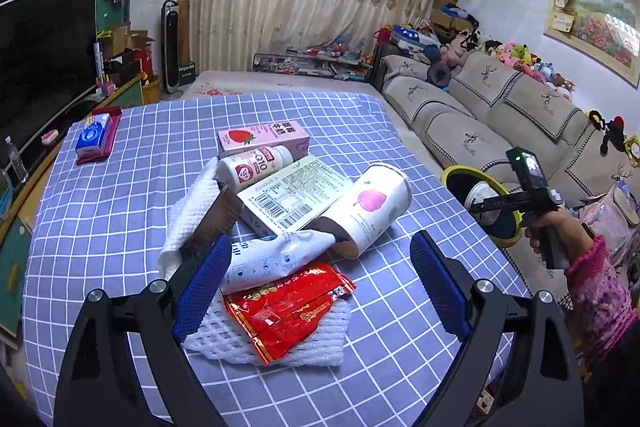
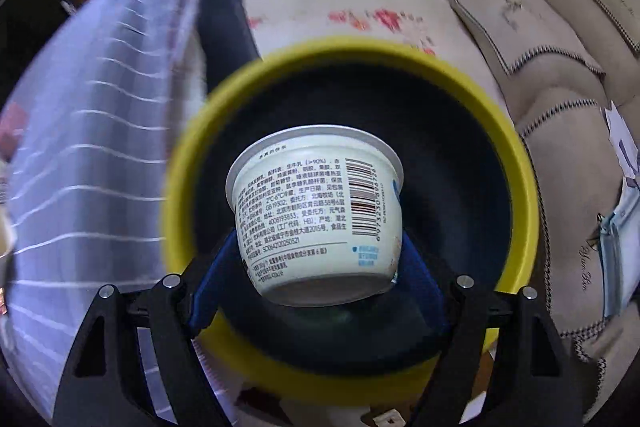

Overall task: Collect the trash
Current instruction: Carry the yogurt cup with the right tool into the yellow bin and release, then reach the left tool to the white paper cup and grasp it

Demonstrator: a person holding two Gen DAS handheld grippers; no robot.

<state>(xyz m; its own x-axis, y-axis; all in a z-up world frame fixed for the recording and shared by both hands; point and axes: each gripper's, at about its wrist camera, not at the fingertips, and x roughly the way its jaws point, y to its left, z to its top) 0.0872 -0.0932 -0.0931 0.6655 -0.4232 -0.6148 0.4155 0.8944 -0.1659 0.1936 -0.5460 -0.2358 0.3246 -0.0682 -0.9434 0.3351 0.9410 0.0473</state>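
Observation:
My right gripper (image 2: 320, 259) is shut on a white yogurt cup (image 2: 316, 211) and holds it over the mouth of a yellow-rimmed trash bin (image 2: 516, 155); the cup and bin (image 1: 460, 173) also show in the left wrist view, beside the table. My left gripper (image 1: 320, 267) is open above a trash pile on the checked tablecloth (image 1: 120, 211): a red wrapper (image 1: 288, 307) on white foam netting (image 1: 320, 343), a white pouch (image 1: 272, 255), a paper cup (image 1: 368, 211) on its side, a flat carton (image 1: 292, 195), a white bottle (image 1: 252, 165), a pink strawberry milk carton (image 1: 264, 139) and a paper towel (image 1: 192, 211).
A tissue pack on a red tray (image 1: 96, 139) lies at the table's far left. A beige sofa (image 1: 480, 115) with plush toys runs along the right. A TV (image 1: 40, 55) stands at the left. Curtains hang behind.

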